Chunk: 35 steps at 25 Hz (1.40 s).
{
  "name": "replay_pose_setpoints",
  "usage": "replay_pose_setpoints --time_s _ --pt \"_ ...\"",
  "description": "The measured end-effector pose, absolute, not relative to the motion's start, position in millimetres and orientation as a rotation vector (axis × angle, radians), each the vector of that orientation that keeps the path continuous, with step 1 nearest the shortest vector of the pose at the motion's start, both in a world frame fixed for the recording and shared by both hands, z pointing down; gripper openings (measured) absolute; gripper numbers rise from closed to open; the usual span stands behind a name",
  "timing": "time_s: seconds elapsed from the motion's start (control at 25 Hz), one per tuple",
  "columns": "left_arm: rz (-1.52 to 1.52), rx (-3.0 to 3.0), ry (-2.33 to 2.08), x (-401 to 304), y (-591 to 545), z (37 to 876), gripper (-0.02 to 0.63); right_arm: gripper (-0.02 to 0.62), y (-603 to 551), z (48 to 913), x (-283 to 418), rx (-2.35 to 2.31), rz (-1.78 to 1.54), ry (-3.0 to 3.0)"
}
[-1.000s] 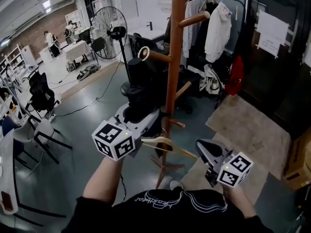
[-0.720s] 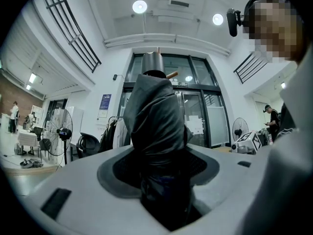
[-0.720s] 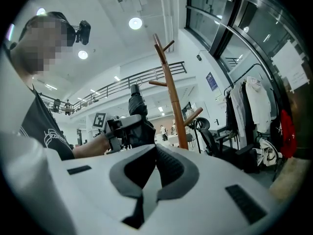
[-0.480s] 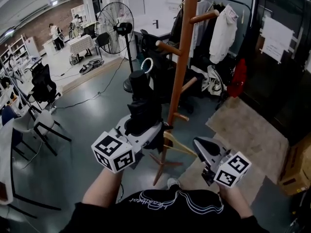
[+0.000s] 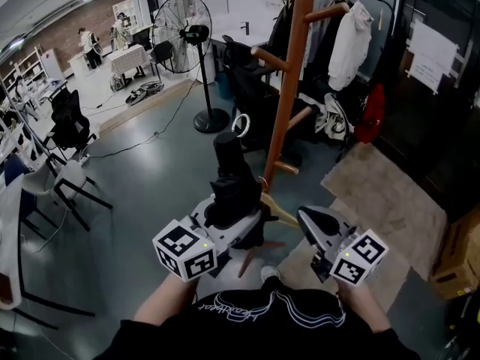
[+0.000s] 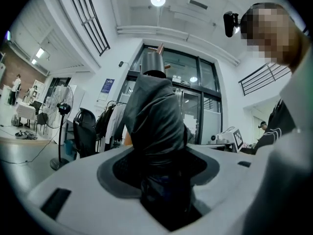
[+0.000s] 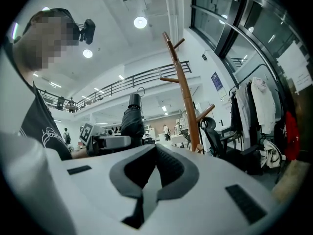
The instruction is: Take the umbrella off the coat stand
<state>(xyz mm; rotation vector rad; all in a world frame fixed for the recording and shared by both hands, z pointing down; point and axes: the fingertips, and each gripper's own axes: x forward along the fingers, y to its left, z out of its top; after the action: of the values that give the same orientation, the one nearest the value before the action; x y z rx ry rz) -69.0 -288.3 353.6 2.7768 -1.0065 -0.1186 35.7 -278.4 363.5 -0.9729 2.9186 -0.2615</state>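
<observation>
Beside coat stand (image 5: 289, 88), level left claw (image 5: 236, 220) grips umbrella (image 5: 229, 175).

There is one umbrella (image 5: 229, 172) and one coat stand (image 5: 289, 88). There are two grippers: the left gripper (image 5: 234, 214) and the right gripper (image 5: 307, 222). I count also one fan (image 5: 182, 22), one wooden hanger (image 5: 276, 210), one rug (image 5: 382, 201) and one white jacket (image 5: 351, 43).

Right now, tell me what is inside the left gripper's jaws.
A folded black umbrella stands upright there, clamped by the left gripper. Its lower end is covered by the gripper's body and cannot be seen.
</observation>
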Motion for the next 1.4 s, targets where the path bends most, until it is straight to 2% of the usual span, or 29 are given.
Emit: replay_pose_setpoints --time_s 0.52,1.4 --pt "-0.054 2.686 -0.957 -64 -268 391 0.235 0.003 -281 372 29 -0.927 -0.346 2.897" --pt "-0.036 2.699 -0.933 -61 -264 387 0.235 0.003 -276 372 32 -0.936 -0.342 2.865"
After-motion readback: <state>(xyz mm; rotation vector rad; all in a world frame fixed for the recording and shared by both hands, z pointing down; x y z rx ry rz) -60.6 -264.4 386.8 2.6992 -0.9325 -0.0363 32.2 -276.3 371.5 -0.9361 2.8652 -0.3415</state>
